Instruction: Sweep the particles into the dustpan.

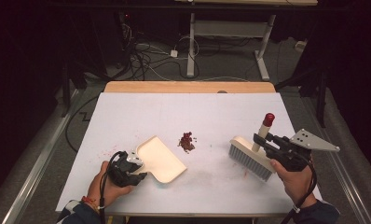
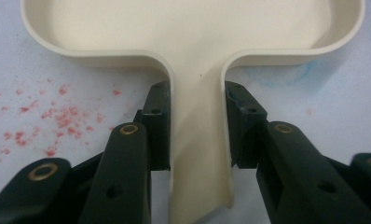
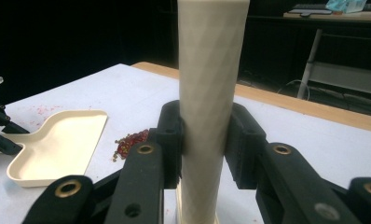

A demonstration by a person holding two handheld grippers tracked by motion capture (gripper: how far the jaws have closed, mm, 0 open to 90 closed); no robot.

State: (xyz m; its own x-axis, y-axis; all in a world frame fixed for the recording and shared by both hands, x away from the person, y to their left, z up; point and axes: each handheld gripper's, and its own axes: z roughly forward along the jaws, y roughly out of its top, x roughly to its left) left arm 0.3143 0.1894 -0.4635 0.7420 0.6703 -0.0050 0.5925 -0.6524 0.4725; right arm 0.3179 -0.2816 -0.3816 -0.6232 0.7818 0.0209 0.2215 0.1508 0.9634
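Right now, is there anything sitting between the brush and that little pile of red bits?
Nothing visible. Bare white table lies between the brush and the pile of red bits; the dustpan waits on the pile's other side.

The room was dark. At the top centre, a tangle of cables point(image 1: 141, 56) lay on grey floor point(image 1: 221, 70) beside white desk legs point(image 1: 191, 46).

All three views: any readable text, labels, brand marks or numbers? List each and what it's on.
None readable.
Dustpan: plain cream, no marking.
Brush and its handle: no print.
Both sets of black jaws: bare, only screws.
Blue-green item on the far desk: too small and blurred to tell.
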